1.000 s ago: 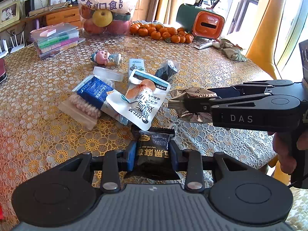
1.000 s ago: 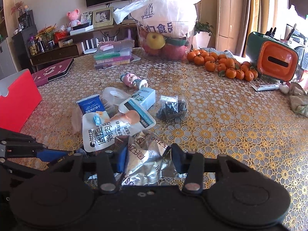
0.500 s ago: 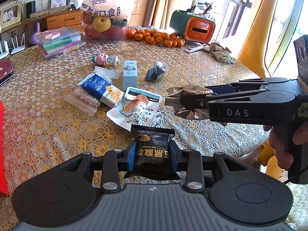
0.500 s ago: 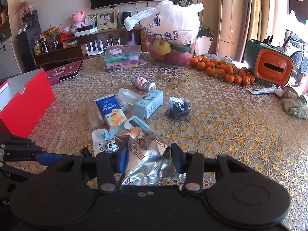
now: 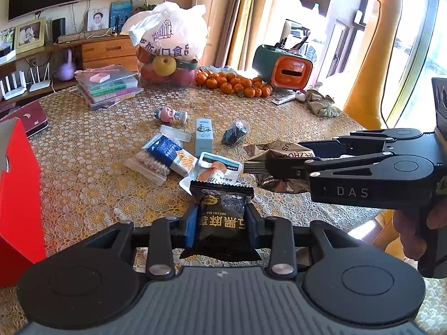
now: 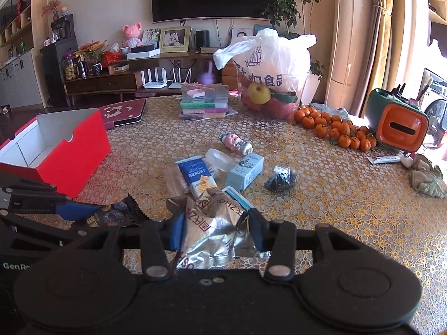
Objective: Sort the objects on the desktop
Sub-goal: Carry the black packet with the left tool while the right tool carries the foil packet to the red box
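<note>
Left gripper (image 5: 222, 222) clamps a black snack packet (image 5: 222, 217); right gripper (image 6: 216, 227) clamps a crumpled silver foil pouch (image 6: 213, 240). Both apparently held above the table (image 6: 349, 209). Open red box (image 6: 58, 150) far left.

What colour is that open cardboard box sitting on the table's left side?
The box is red outside and white inside, clearest in the right wrist view.

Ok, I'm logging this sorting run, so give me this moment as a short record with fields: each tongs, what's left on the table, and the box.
left tongs: shut on black packet, lifted
right tongs: shut on silver packet, lifted
left on table: blue packet, pale blue carton, white pouch, dark bag, figurine
red box: open, at left tongs' side, nothing seen inside
</note>
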`<state>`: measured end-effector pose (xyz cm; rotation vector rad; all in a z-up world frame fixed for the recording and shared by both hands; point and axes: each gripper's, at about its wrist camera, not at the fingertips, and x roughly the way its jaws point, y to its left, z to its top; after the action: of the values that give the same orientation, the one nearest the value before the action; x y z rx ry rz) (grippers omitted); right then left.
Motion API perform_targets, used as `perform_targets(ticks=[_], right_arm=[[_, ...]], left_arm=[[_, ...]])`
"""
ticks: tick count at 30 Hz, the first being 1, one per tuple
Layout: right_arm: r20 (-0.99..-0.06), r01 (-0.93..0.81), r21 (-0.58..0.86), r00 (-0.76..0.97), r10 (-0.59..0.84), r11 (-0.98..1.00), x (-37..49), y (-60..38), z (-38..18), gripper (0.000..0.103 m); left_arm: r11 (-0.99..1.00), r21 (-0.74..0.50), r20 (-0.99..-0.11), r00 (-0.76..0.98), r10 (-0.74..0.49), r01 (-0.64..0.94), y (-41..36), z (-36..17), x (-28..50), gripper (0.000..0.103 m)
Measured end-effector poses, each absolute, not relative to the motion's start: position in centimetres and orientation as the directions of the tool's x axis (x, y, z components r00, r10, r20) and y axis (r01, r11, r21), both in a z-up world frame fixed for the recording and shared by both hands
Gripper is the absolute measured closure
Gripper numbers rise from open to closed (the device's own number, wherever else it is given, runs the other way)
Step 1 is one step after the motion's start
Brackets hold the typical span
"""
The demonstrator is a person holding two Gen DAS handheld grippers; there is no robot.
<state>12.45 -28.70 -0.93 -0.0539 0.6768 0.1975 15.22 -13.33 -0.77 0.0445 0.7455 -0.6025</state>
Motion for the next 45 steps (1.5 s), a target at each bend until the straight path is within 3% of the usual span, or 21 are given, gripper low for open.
perform_targets(ticks=[26,45], right_arm=[[-0.575,-0.457,0.017,0.723,0.383,0.889,14.3,-14.6,4.2,0.057],[-0.594,-0.596,0.007,0.644,0.482,0.803,19.1,-4.3,3.8,0.057]], left_arm=[[0.940,-0.133,-0.582,0.743,-0.331,0.315,1.5,4.4,13.8,0.069],[0.987,-0.120,-0.611,0.776,-0.155,0.102,11.9,2.8,17.2,0.069]])
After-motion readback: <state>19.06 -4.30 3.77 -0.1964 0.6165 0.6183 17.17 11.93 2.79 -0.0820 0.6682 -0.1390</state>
